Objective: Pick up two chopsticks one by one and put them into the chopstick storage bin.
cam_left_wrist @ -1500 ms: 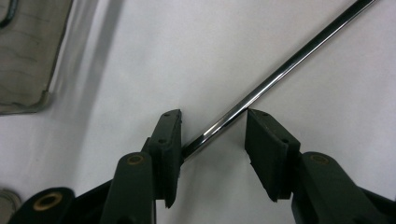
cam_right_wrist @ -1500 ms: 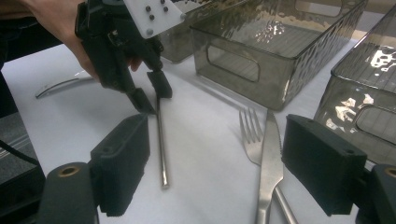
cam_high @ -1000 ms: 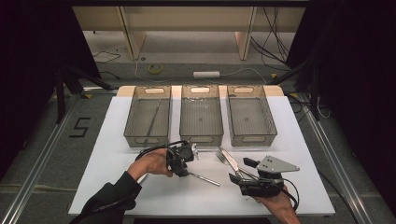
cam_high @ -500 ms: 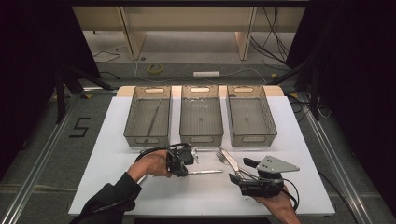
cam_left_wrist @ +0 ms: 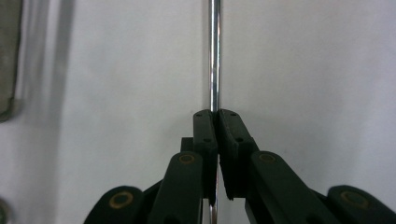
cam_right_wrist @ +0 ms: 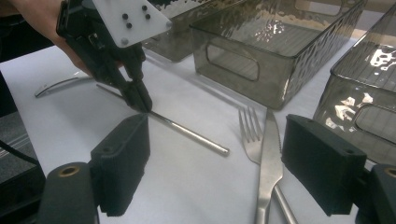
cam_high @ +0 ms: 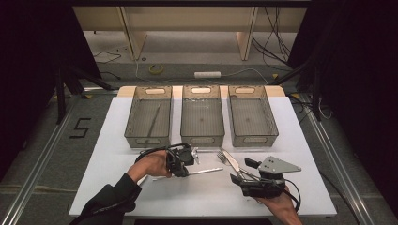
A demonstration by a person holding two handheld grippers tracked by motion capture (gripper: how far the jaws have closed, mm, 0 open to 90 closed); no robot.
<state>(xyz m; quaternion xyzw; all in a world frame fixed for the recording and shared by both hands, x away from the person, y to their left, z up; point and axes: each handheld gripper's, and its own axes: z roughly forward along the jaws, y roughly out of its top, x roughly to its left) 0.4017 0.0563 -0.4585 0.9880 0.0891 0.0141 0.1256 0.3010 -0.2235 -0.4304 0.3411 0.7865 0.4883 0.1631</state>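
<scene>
Your left gripper (cam_left_wrist: 215,116) clamps a slim polished metal rod (cam_left_wrist: 214,56) — its far end cut off — on the white table (cam_high: 117,140), just before the middle ribbed bin (cam_high: 202,117). Your right gripper (cam_right_wrist: 215,154), jaws wide, sits right of the rod — over a steel knife (cam_right_wrist: 270,158) and fork (cam_right_wrist: 250,133).

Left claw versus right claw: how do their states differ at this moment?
The left claw is shut on a thin metal rod, while the right claw is open and holds nothing. The left claw reaches the rod; the right claw faces a fork and knife. Both are hand-held above the white table.
</scene>
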